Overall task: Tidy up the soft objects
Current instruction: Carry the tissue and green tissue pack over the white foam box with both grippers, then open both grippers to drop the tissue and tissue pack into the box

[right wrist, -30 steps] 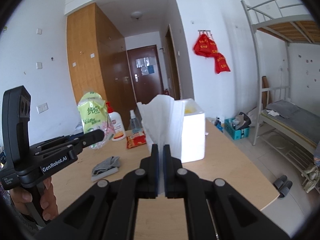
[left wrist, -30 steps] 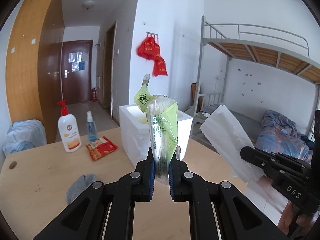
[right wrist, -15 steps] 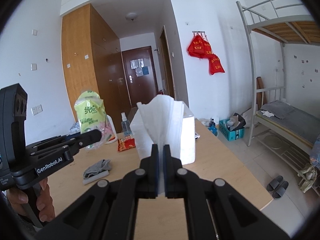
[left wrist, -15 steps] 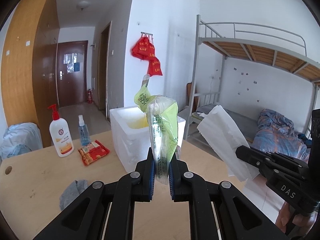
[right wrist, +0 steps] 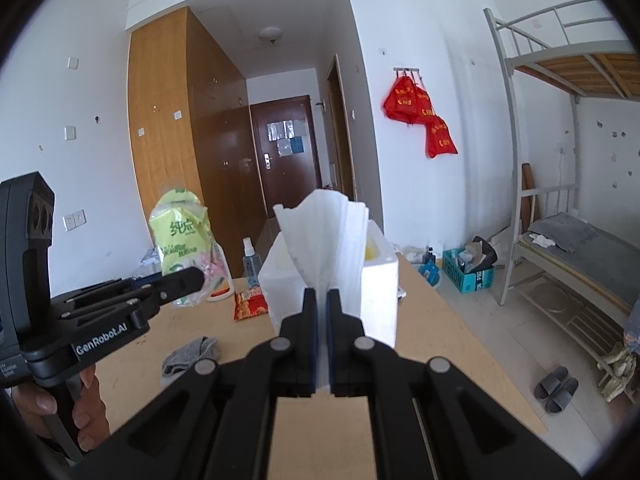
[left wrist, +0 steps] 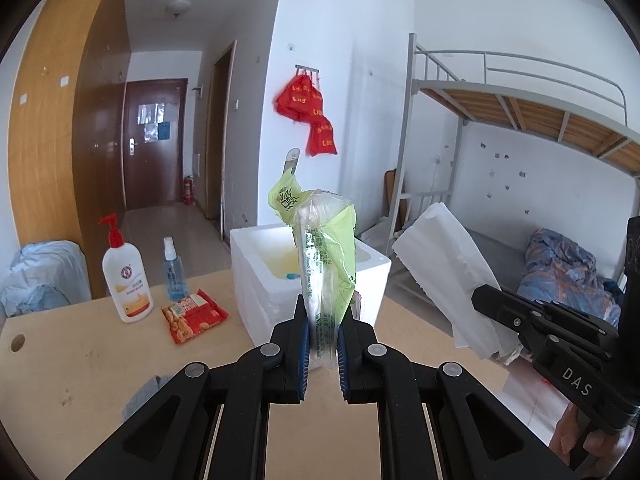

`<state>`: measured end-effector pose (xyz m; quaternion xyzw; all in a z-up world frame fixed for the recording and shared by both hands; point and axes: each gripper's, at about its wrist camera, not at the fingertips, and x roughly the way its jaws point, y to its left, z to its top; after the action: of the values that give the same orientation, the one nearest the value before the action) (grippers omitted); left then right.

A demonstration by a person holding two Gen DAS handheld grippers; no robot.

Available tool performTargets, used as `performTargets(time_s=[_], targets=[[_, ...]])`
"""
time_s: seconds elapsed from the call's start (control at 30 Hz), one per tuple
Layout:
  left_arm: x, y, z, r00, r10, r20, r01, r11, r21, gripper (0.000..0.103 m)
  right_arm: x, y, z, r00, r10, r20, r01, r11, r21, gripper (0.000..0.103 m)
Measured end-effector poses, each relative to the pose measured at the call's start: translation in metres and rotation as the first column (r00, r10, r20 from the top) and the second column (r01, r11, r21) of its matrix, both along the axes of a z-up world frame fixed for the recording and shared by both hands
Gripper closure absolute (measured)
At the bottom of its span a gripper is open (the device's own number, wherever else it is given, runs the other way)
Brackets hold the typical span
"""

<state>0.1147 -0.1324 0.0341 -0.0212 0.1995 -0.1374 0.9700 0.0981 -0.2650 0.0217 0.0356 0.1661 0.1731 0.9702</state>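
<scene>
On the left of the wooden surface [left wrist: 72, 360] stand a white pump bottle [left wrist: 126, 276] and a small blue spray bottle [left wrist: 174, 268], with a red snack packet [left wrist: 194, 315] lying just in front of them and a grey cloth [right wrist: 191, 354] nearer the edge. In the middle, the left gripper [left wrist: 322, 354] is clamped on a green and clear plastic bag [left wrist: 326, 268], held upright in the air in front of the open white foam box [left wrist: 264, 280]. To the right, the right gripper [right wrist: 321, 344] is pinched tight on a stack of white tissues [right wrist: 328, 240], also lifted clear of the surface beside the box.
</scene>
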Motion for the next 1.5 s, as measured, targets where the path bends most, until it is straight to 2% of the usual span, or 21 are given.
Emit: performTargets(time_s=[0.87, 1.23, 1.5], targets=[[0.097, -0.006, 0.014, 0.998, -0.008, -0.066, 0.007, 1.000, -0.025, 0.090, 0.084, 0.012, 0.012, 0.998, 0.051, -0.029, -0.051, 0.999, -0.005, 0.097], [0.148, -0.005, 0.005, 0.995, 0.008, -0.099, -0.010, 1.000, -0.020, 0.090, 0.120, 0.017, 0.012, 0.997, 0.065, -0.049, -0.064, 0.998, 0.007, 0.097], [0.158, -0.004, 0.002, 0.995, 0.003, -0.100, -0.005, 1.000, -0.016, 0.090, 0.133, 0.023, 0.006, 0.994, 0.080, -0.073, -0.079, 0.997, 0.006, 0.097]])
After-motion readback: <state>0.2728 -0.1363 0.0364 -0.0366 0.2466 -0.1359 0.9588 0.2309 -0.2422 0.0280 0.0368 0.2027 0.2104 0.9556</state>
